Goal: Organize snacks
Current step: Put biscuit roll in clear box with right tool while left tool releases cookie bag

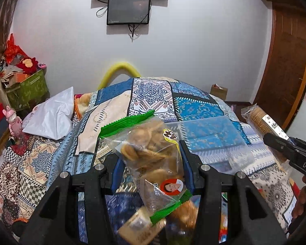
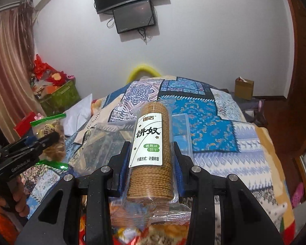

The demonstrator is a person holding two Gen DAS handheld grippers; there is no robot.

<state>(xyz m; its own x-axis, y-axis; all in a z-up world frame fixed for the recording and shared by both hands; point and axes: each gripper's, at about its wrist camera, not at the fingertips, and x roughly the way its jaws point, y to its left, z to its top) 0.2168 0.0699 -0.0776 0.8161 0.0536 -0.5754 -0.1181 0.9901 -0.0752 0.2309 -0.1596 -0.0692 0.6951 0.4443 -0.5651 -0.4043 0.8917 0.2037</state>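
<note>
My left gripper (image 1: 151, 155) is shut on a clear bag of brown pastries with green edges (image 1: 146, 145), held above the patterned bed. It also shows at the left of the right wrist view (image 2: 51, 134). My right gripper (image 2: 151, 151) is shut on a long roll of round biscuits with a white label (image 2: 150, 140), held upright above the bed. That roll and gripper show at the right edge of the left wrist view (image 1: 263, 120). A clear plastic box (image 1: 210, 134) lies on the bedspread beyond both grippers, also in the right wrist view (image 2: 181, 130).
More snack packets lie blurred below the left gripper (image 1: 144, 228). A white bag (image 1: 51, 116) lies on the bed's left side. A green bin of clutter (image 1: 26, 87) stands at the left wall. A cardboard box (image 2: 243, 87) sits on the floor at the right.
</note>
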